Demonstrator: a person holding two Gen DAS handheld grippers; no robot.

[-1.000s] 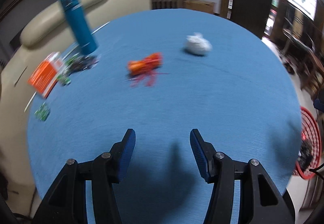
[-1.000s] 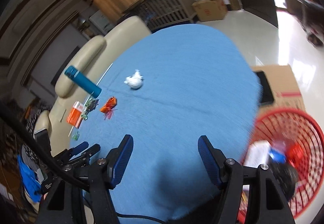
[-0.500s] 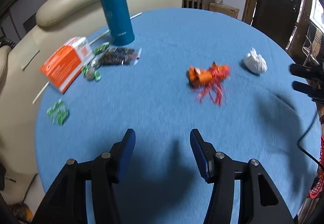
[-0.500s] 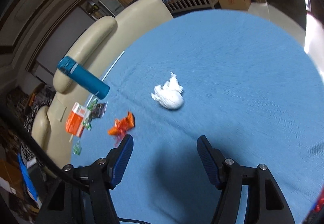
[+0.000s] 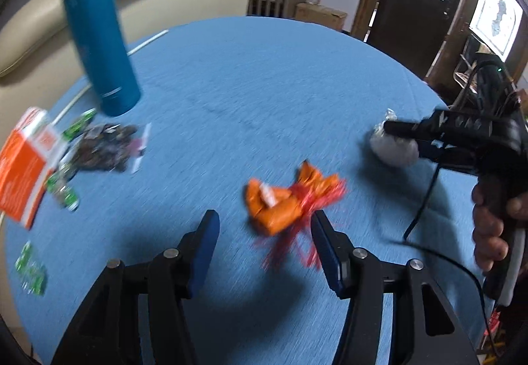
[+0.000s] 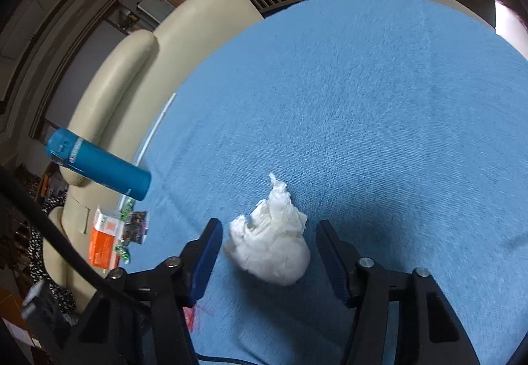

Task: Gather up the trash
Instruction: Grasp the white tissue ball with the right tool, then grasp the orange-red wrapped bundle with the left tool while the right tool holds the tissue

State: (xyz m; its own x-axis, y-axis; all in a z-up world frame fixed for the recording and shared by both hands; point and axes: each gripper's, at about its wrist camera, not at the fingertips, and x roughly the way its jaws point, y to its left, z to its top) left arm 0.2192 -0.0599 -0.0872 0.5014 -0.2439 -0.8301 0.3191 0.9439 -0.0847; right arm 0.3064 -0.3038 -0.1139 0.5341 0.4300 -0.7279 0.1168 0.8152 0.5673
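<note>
Two grippers over the blue table [image 6: 379, 84]: right gripper [image 6: 267, 253], closing, straddles the white tissue wad [image 6: 270, 249] untouched; left gripper [image 5: 264, 244], opening, brackets the orange wrapper [image 5: 283, 203].

On the round blue-clothed table [image 5: 264, 84], a crumpled white tissue ball [image 6: 270, 246] lies between the right gripper's [image 6: 267, 253] parted fingers. To its left, a crumpled orange wrapper with red shreds [image 5: 283, 203] sits just before the left gripper [image 5: 264, 233]. Farther left stand a tall teal flask [image 5: 99, 32], dark and green sweet wrappers [image 5: 102, 147] and an orange carton [image 5: 23, 164], with a cream leather sofa [image 5: 39, 12] behind.
</note>
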